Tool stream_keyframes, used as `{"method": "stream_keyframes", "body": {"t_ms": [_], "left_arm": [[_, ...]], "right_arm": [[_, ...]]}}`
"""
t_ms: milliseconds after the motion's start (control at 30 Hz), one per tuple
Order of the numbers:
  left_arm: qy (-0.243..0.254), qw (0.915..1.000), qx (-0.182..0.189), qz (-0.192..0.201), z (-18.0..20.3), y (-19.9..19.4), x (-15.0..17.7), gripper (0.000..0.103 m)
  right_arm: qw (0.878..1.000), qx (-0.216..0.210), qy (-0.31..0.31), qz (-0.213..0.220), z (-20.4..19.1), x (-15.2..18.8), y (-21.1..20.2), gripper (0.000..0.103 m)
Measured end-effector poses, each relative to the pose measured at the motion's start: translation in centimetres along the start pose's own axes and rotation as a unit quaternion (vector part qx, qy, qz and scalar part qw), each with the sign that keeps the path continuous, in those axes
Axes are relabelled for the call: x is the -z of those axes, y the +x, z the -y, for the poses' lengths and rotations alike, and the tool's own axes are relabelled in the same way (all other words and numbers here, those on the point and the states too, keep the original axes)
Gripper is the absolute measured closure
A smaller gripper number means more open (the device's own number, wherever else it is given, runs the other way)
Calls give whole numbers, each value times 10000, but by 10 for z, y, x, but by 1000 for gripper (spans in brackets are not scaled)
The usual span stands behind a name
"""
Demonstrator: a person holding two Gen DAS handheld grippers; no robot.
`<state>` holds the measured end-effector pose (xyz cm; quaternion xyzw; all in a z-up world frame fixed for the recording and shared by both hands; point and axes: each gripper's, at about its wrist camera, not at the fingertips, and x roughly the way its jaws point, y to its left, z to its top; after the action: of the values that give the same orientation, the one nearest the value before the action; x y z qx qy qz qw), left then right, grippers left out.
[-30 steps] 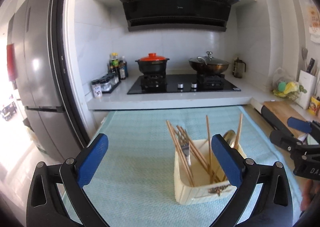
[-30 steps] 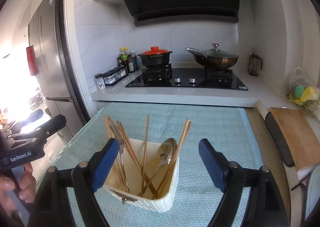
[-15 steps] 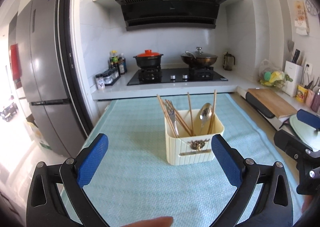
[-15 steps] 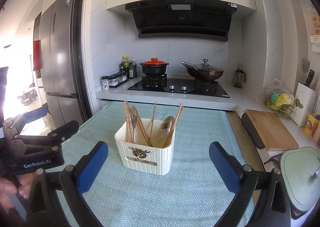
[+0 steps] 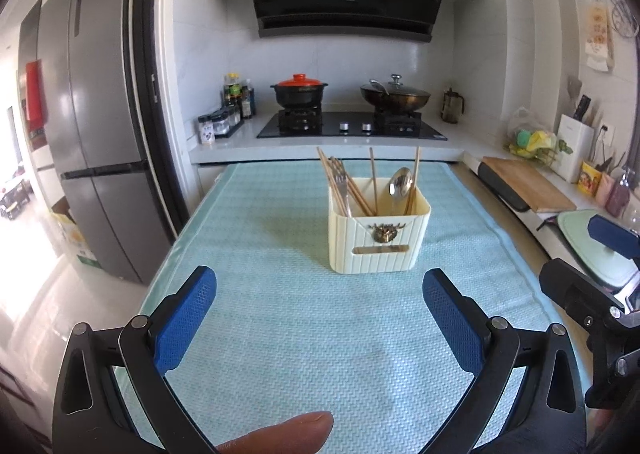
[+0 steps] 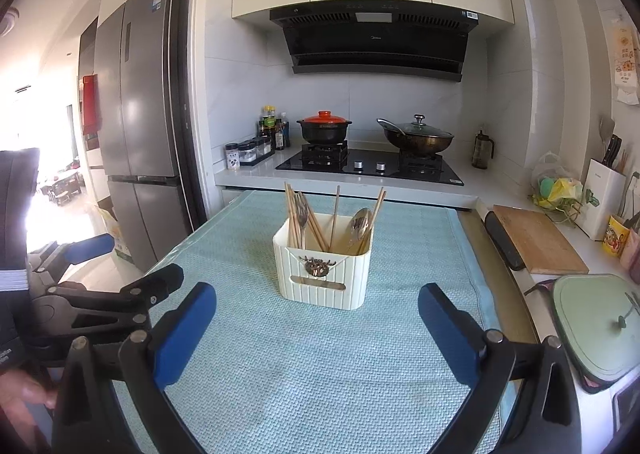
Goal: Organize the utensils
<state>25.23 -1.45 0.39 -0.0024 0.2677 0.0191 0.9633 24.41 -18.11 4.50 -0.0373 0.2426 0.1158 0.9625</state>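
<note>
Two grippers hovered over the near part of the bench, each with its blue-padded fingers spread wide and nothing between them: the left gripper (image 5: 319,324) and the right gripper (image 6: 317,328). The right one's fingers had just been opening, with only bare cloth showing in the gap. Beyond both, well apart from the fingers, a cream ribbed plastic utensil holder (image 5: 378,238) with a bronze emblem on its front stood upright near the middle of the pale blue-green woven cloth (image 5: 288,334) covering the bench. Inside it, wooden chopsticks (image 5: 348,184) leaned at several angles beside a metal fork (image 5: 341,184) on the left and a metal spoon (image 5: 400,183) on the right. A fingertip (image 5: 288,434) showed at the near edge of the left wrist view.
</note>
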Motion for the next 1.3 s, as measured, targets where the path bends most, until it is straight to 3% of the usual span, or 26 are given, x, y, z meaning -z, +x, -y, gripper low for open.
{"method": "stream_keyframes", "body": {"t_ms": [1300], "left_arm": [[-74,9998,-136,-156,-2,-3,2,0]], "right_arm": [[9999,12,-84,76,-12,-3,-19,0]]}}
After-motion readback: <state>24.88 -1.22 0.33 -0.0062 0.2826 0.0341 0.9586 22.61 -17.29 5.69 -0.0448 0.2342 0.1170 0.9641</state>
